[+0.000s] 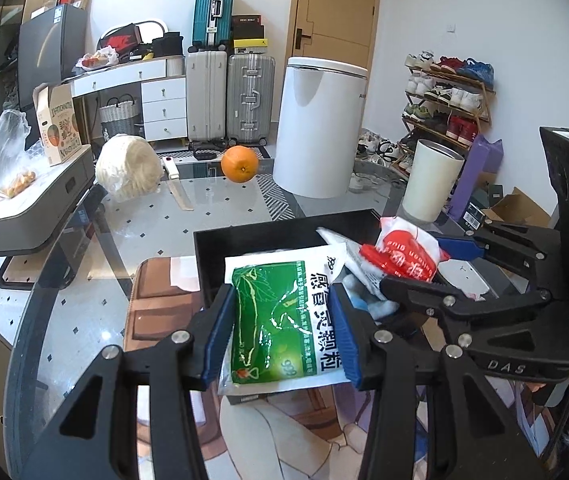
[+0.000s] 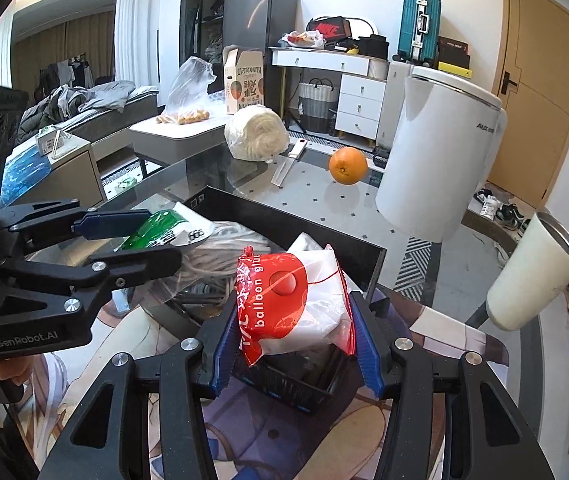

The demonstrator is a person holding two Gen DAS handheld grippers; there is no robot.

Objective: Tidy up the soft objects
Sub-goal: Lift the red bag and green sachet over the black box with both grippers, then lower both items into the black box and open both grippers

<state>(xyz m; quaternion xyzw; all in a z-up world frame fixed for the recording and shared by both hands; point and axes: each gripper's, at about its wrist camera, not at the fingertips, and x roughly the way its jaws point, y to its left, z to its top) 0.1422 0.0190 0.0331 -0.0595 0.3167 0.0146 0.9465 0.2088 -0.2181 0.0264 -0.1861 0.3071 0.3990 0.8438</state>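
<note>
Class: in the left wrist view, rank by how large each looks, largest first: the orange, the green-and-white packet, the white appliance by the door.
1. green-and-white packet, though nearness to the camera inflates it
2. white appliance, nearly as large in the picture
3. orange

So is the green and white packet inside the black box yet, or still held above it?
Held, not yet in. The left gripper is shut on the green and white packet, whose top overlaps the black box rim; whether it touches the contents, cannot tell.
</note>
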